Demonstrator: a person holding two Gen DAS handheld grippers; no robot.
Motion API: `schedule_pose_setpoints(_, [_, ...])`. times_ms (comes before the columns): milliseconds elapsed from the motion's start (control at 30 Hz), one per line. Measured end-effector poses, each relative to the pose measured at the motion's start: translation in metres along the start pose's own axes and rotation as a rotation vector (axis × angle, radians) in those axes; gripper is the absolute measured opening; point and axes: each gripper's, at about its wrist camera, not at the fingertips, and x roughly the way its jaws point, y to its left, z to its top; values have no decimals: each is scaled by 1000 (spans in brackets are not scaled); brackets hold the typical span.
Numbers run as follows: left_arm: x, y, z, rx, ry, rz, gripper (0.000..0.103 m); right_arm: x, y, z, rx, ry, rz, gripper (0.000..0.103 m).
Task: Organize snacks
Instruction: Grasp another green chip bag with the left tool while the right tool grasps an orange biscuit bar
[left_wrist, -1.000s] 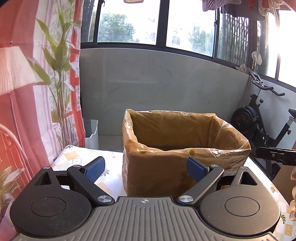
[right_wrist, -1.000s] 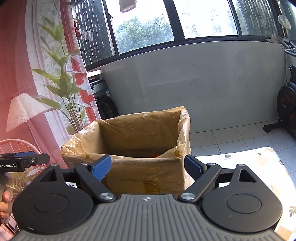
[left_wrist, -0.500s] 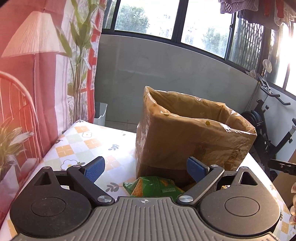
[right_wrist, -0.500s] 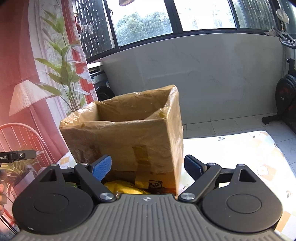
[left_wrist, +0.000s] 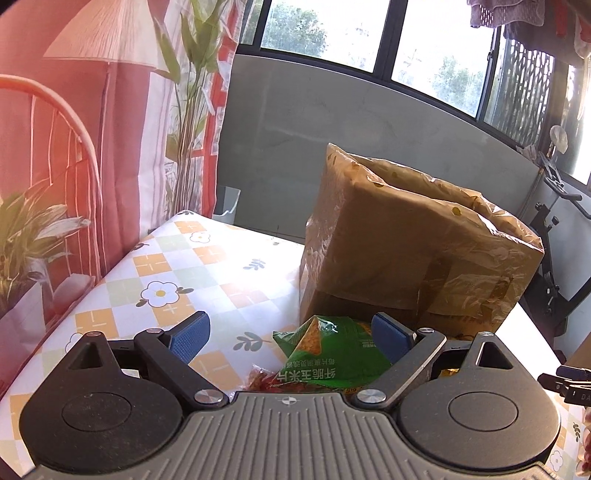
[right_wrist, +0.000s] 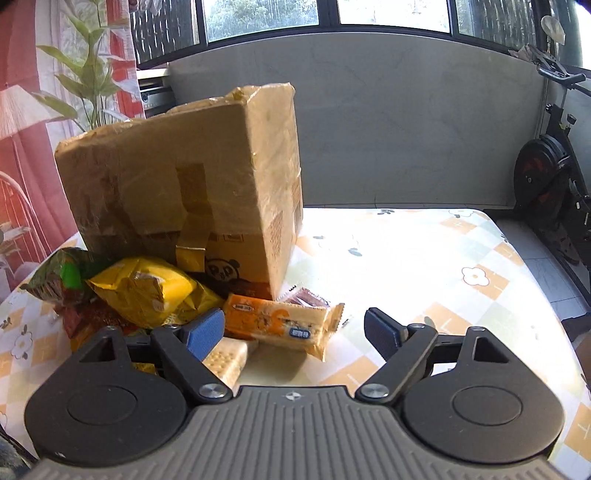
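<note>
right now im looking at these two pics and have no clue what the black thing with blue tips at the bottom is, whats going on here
Each picture comes from a camera mounted on a hand-held gripper; a person carries one in each hand. The black parts with blue pads are its two fingers.

The left gripper stands open over a green snack bag that lies in front of a cardboard box lined with plastic, on a flower-patterned tablecloth.

The right gripper views the same box from the other side. Its jaws are closing, with nothing gripped yet. An orange biscuit pack lies between the fingers, and a yellow bag sits nearby.

Neither gripper holds anything.
</note>
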Motion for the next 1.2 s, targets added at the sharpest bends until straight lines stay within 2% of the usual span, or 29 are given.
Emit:
schedule_pose_setpoints(133, [2, 2, -2, -22, 0, -21, 94, 9, -4, -1, -28, 13, 3, 84])
schedule_pose_setpoints(233, [5, 5, -4, -65, 7, -8, 94, 28, 2, 0, -147, 38, -1, 80])
schedule_pose_setpoints(300, [5, 5, -5, -60, 0, 0, 94, 46, 9, 3, -235, 80, 7, 77])
schedule_pose_setpoints(400, [3, 5, -7, -47, -14, 7, 94, 63, 15, 8, -298, 90, 52, 76])
schedule_pose_setpoints(533, [8, 7, -9, -55, 5, 4, 94, 85, 16, 17, -268, 109, 74, 76])
schedule_pose_setpoints(633, [11, 7, -10, -56, 12, 1, 94, 98, 10, 17, -185, 154, 91, 76])
schedule_pose_setpoints(767, [13, 9, -14, -56, 20, -14, 94, 90, 3, 10, -82, 185, 136, 75])
schedule_pose_setpoints(900, [17, 8, -19, -58, 30, -41, 90, 72, 5, -3, -69, 201, 152, 75])
schedule_pose_setpoints(967, [18, 4, -21, -44, 39, -72, 87, 65, 8, -11, -65, 207, 151, 72])
schedule_pose_setpoints(1000, [19, 2, -22, -35, 44, -84, 85, 61, 10, -14, -65, 211, 149, 65])
schedule_pose_setpoints(1067, [20, -1, -25, -25, 54, -101, 84, 58, 11, -16, -54, 217, 155, 61])
schedule_pose_setpoints(1133, [21, -3, -28, -18, 65, -121, 81, 60, 15, -13, -72, 223, 139, 51])
schedule_pose_setpoints(1200, [21, -3, -31, -12, 72, -124, 79, 66, 17, -10, -94, 221, 125, 50])
